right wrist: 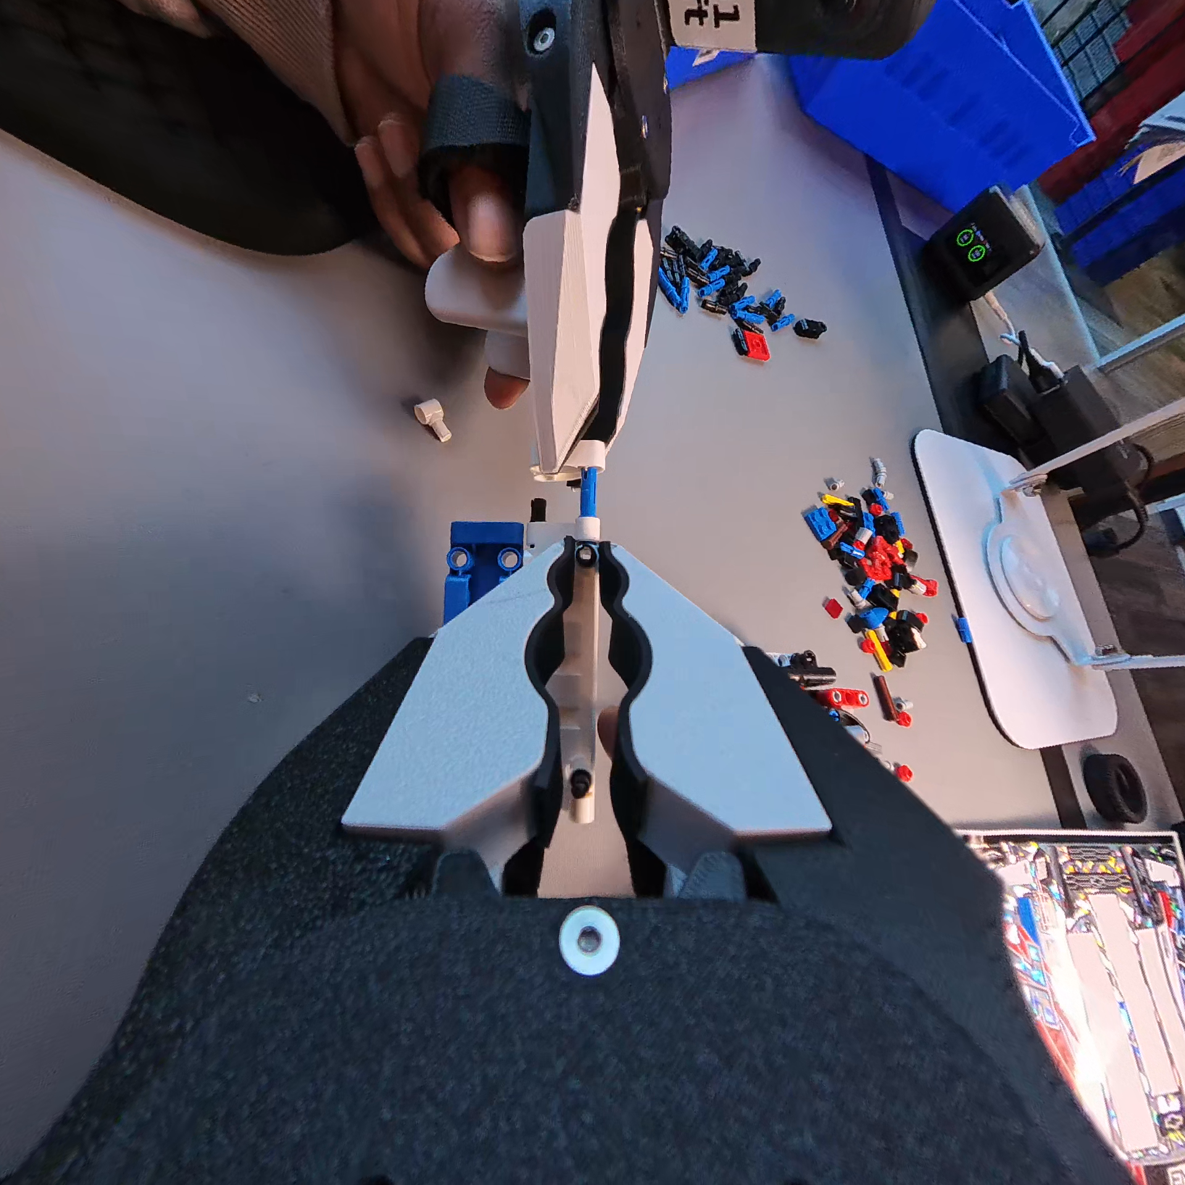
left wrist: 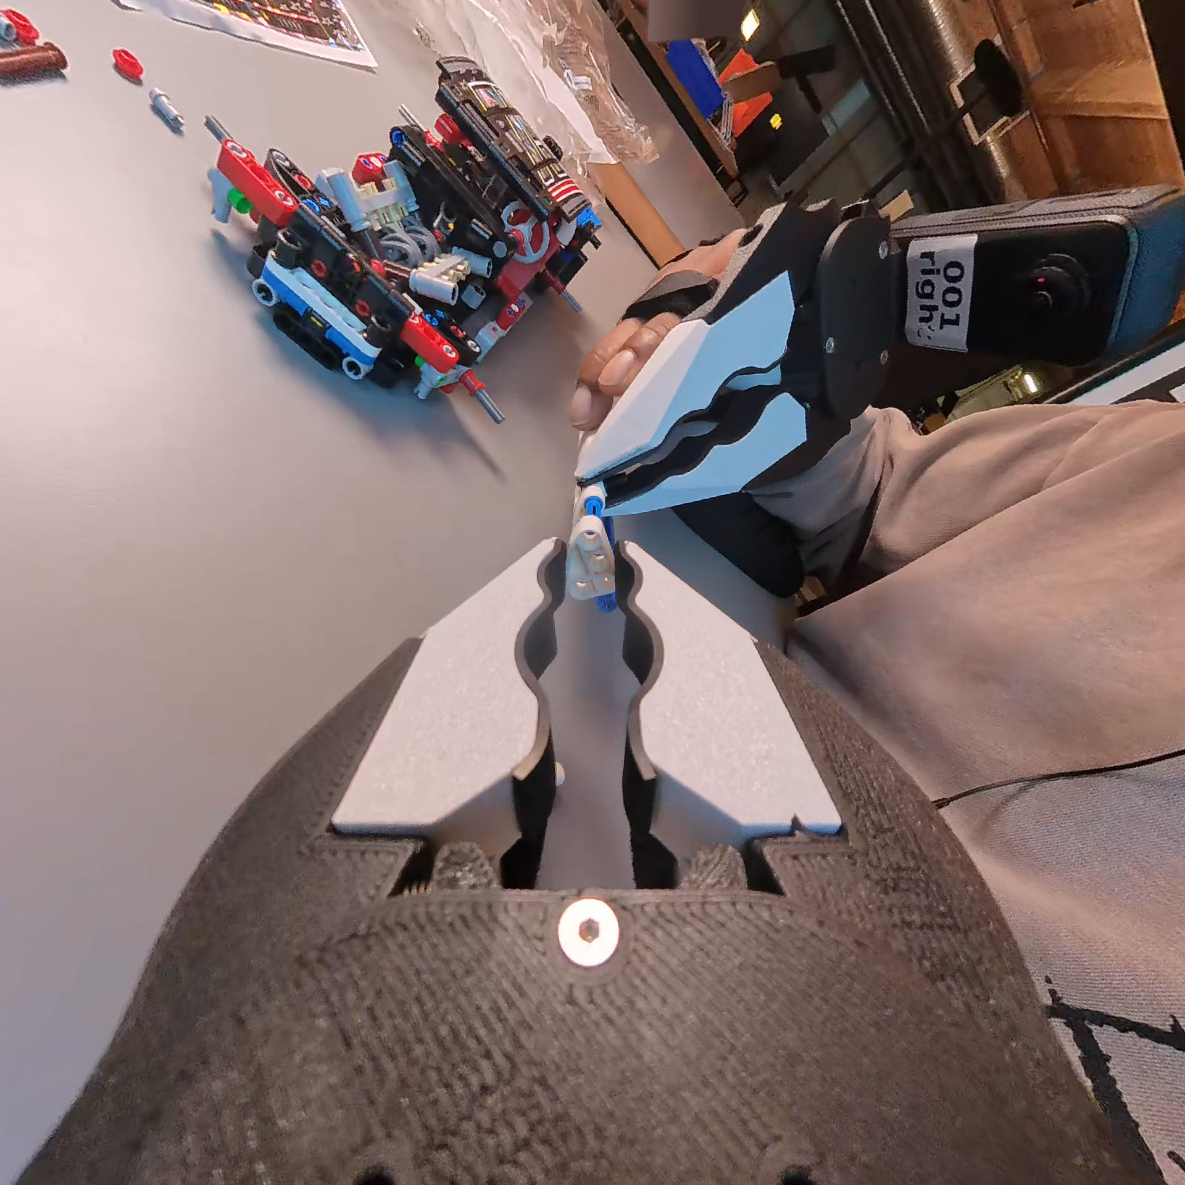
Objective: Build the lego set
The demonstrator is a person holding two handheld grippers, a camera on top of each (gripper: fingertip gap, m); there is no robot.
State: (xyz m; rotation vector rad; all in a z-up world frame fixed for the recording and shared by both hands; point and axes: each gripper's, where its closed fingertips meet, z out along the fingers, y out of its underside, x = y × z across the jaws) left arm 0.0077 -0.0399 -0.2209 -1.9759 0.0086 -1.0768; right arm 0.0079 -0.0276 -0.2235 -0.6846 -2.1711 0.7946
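Note:
My left gripper (left wrist: 587, 550) is shut on a small white triangular lego piece (left wrist: 585, 567) at its tips. My right gripper (right wrist: 585, 545) is shut on a long white beam (right wrist: 580, 680) that lies along its fingers. The two grippers meet tip to tip just above the grey table, joined by a blue pin (right wrist: 588, 495) between the two white parts. The right gripper (left wrist: 593, 487) shows in the left wrist view, the left gripper (right wrist: 574, 458) in the right wrist view. The half-built lego model (left wrist: 417, 256) stands farther back on the table.
A blue lego panel (right wrist: 481, 564) lies just behind the tips. Piles of loose pieces (right wrist: 872, 577) and pins (right wrist: 718, 276) lie to the right, beside a white stand base (right wrist: 1013, 590). An instruction booklet (right wrist: 1090, 974), a tyre (right wrist: 1116, 785) and blue bins (right wrist: 949, 96) are nearby. Both grippers' tips are close together, under 4 cm apart.

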